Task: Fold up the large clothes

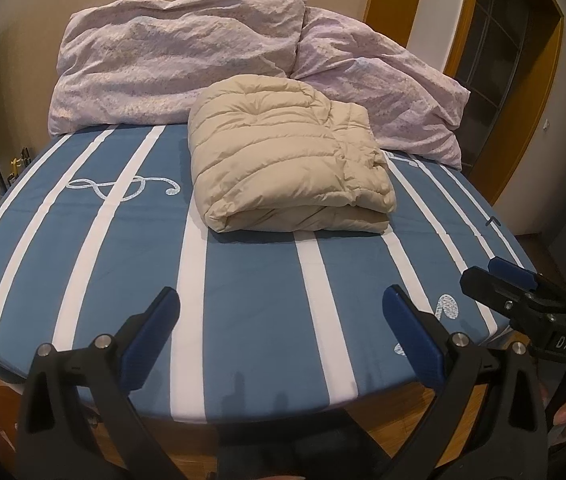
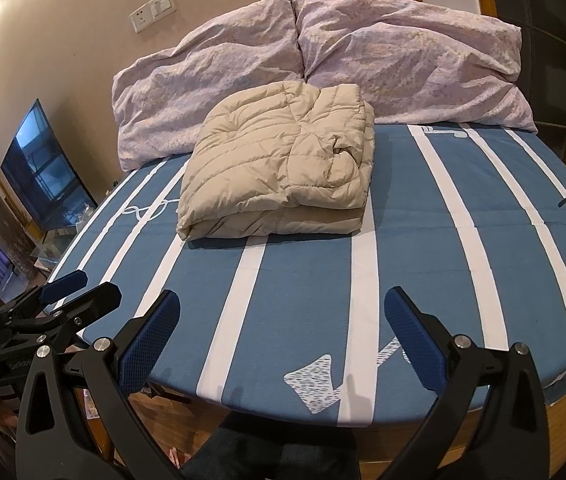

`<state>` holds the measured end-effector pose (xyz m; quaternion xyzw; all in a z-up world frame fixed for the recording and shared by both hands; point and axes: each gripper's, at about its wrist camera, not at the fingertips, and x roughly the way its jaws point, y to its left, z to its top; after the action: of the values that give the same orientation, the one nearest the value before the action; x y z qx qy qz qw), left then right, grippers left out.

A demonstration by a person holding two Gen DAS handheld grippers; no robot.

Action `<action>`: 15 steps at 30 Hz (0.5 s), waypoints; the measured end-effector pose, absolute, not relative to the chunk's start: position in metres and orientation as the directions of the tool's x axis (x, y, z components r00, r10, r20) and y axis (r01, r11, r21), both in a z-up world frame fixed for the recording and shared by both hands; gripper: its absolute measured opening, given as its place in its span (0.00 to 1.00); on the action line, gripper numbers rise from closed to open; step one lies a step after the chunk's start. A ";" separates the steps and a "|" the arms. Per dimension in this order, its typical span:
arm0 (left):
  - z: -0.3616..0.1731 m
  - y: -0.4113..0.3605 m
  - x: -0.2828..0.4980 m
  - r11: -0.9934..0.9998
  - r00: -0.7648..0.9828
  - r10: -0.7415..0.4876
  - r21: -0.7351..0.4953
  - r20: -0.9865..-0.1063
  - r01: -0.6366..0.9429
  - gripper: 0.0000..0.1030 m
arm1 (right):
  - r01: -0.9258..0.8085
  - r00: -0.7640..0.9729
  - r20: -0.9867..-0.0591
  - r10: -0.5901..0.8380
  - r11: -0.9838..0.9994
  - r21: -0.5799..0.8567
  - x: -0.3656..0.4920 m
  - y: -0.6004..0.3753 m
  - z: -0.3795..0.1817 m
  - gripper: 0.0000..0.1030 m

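Both my left gripper (image 1: 281,334) and right gripper (image 2: 282,334) hang released, empty; beige puffer jacket (image 1: 283,160) lies folded—I judge folding finished, next only withdrawal.

Both wrist cameras look from the foot of the blue, white-striped bed (image 1: 243,280) toward its lilac pillows (image 1: 179,60), left view from farther left. Both share the folded beige quilted jacket (image 2: 279,164) mid-bed.
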<state>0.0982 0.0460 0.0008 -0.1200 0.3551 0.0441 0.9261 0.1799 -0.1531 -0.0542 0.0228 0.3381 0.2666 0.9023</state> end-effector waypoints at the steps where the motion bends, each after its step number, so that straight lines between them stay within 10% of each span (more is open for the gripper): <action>1: 0.001 0.046 0.098 0.968 0.744 -0.004 -0.190 -0.668 -0.166 0.98 | -0.466 0.629 -0.599 0.496 0.857 0.221 0.180 -0.153 -0.054 0.99; 15: -0.003 0.050 0.100 0.967 0.737 -0.004 -0.190 -0.675 -0.169 0.98 | -0.466 0.628 -0.600 0.495 0.857 0.219 0.179 -0.149 -0.054 0.99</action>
<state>0.1004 0.0497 -0.0026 -0.1202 0.3596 0.0449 0.9243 0.1793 -0.1489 -0.0542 0.0214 0.3391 0.2665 0.9020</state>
